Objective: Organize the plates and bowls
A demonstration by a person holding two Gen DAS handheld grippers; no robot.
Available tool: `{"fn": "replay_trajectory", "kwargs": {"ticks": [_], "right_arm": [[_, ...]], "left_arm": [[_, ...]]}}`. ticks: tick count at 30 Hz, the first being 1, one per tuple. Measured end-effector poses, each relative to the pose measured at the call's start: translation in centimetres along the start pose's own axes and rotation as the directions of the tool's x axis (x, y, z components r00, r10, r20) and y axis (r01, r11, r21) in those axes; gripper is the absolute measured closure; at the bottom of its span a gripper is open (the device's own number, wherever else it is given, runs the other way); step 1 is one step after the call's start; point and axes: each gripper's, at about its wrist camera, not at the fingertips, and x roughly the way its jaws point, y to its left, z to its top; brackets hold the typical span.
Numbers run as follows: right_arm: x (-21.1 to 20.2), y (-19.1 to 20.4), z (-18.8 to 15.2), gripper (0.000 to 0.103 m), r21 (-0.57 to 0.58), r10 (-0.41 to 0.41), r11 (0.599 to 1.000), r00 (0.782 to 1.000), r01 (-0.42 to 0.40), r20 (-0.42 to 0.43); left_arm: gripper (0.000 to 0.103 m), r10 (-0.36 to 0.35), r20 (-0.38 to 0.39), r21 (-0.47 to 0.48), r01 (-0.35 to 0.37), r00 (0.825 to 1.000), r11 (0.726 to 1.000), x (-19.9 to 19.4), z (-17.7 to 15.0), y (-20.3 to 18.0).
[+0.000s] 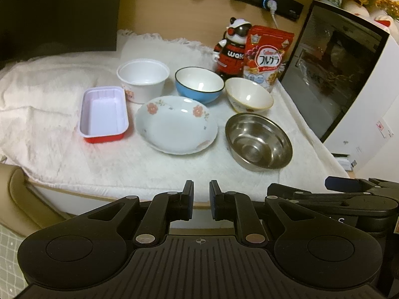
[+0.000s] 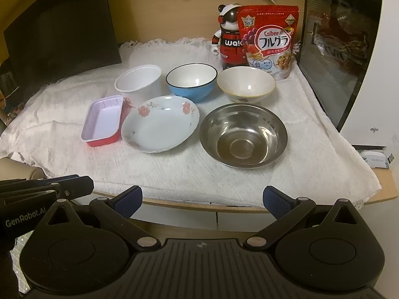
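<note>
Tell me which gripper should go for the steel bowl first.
Probably the right gripper: its jaws stand open and empty, and the steel bowl lies nearly straight ahead of it. The left gripper is shut, with the bowl off to its right.

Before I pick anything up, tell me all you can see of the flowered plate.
The flowered plate is a shallow, glossy white dish, ceramic by its look, with a softly scalloped rim and pink-orange flowers with grey-green leaves around the border. It is empty and lies flat, right way up, on the white cloth, in the front row between the red tray and the steel bowl. Its rim looks close to the tray; contact is unclear. Nothing grips it.
</note>
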Motion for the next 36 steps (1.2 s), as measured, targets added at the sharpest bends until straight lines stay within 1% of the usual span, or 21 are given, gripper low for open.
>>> {"fn": "replay_trajectory", "kwargs": {"ticks": [8,10,12,14,15,17,18,20,21,22,24,26,27,28,30,33,36], "right_arm": [[2.8,0.2,1.6,0.000,0.034,-0.018,0.999,1.000,0.018,-0.016],[3.3,0.1,2.2,0.000,0.052,-0.010,0.999,1.000,0.009,0.015],[3.5,0.0,2.7,0.000,0.072,-0.003,0.997,0.997,-0.002,0.071],[3.6,-0.4,3.2,0.000,0.118,-0.012,0.993,0.993,-0.002,0.115],[3.8,-0.6,3.4,0.000,0.145,-0.024,0.989,0.993,0.007,0.115],[4.3,-0.9,3.7,0.000,0.198,-0.054,0.980,0.994,0.034,0.098],[4.5,-1.1,3.7,0.000,0.219,-0.067,0.975,0.993,0.045,0.093],[4.9,-1.5,3.5,0.000,0.249,-0.094,0.966,0.992,0.070,0.087],[5.0,-1.9,3.3,0.000,0.263,-0.109,0.961,0.991,0.085,0.079],[5.0,-2.2,3.2,0.000,0.275,-0.117,0.957,0.991,0.094,0.070],[5.4,-3.0,3.3,0.000,0.287,-0.114,0.953,0.992,0.095,0.049],[5.8,-4.1,3.6,0.000,0.290,-0.111,0.953,0.992,0.092,0.052],[6.2,-4.7,3.8,0.000,0.292,-0.110,0.952,0.992,0.089,0.056],[6.7,-5.3,3.9,0.000,0.290,-0.102,0.954,0.993,0.080,0.061],[8.3,-6.9,4.4,0.000,0.274,-0.076,0.960,0.995,0.057,0.058],[11.2,-9.3,5.3,0.000,0.262,-0.038,0.964,0.999,0.030,0.025],[13.6,-12.0,5.8,0.003,0.246,0.001,0.969,0.999,-0.009,0.032]], "left_arm": [[0.087,-0.023,-0.035,-0.029,0.022,0.999,0.999,3.3,2.4,2.9],[0.087,-0.049,-0.035,-0.030,0.048,0.998,0.998,4.2,3.3,3.8],[0.085,-0.102,-0.035,-0.038,0.101,0.994,0.994,5.1,4.3,4.6],[0.085,-0.184,-0.050,-0.057,0.181,0.982,0.982,6.4,5.3,5.7],[0.085,-0.219,-0.060,-0.065,0.215,0.974,0.974,7.1,5.7,6.2],[0.085,-0.291,-0.089,-0.103,0.282,0.953,0.954,9.0,6.3,7.1],[0.085,-0.319,-0.101,-0.126,0.306,0.942,0.944,10.0,6.5,7.5],[0.085,-0.352,-0.115,-0.160,0.333,0.929,0.929,11.8,6.8,7.7],[0.085,-0.369,-0.114,-0.159,0.349,0.922,0.923,12.4,7.1,7.6],[0.085,-0.388,-0.105,-0.134,0.374,0.916,0.918,12.9,7.3,7.1],[0.085,-0.413,-0.077,-0.039,0.412,0.907,0.911,13.4,7.6,5.9],[0.085,-0.407,-0.072,0.040,0.411,0.910,0.911,14.2,8.0,4.4],[0.085,-0.397,-0.086,0.055,0.402,0.914,0.914,14.9,8.2,3.7],[0.085,-0.394,-0.104,0.055,0.401,0.913,0.914,15.8,8.5,3.1],[0.085,-0.381,-0.142,0.040,0.390,0.914,0.920,17.6,8.7,2.0],[0.085,-0.330,-0.201,-0.020,0.333,0.922,0.943,20.6,9.1,0.7],[0.085,-0.283,-0.224,-0.054,0.278,0.933,0.959,22.6,9.7,-0.5]]}}
